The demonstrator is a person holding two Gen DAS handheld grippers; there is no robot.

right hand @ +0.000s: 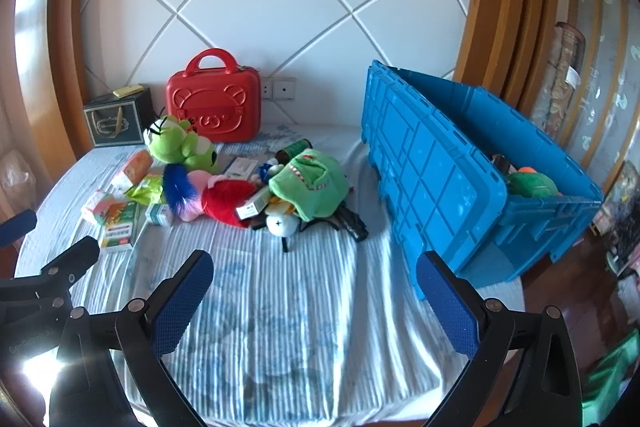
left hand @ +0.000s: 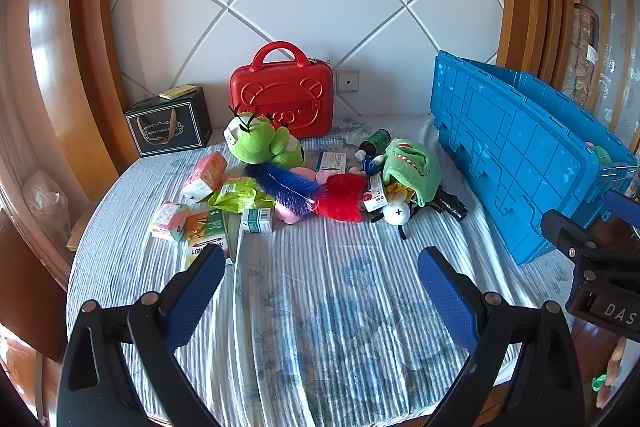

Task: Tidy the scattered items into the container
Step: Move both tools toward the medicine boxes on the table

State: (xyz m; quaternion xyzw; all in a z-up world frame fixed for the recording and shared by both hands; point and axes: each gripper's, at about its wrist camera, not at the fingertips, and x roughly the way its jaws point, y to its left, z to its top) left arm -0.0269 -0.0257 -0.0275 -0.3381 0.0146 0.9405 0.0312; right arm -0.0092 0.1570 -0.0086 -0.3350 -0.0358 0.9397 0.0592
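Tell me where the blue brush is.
In both views the blue brush lies mid-pile on the bed, in front of the green frog plush, its tip beside the red plush.

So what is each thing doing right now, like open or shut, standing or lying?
left gripper: open, empty
right gripper: open, empty
blue crate: open, toys inside
red case: shut, upright
black gift box: upright
green frog plush: lying on bed
blue brush: lying on pile
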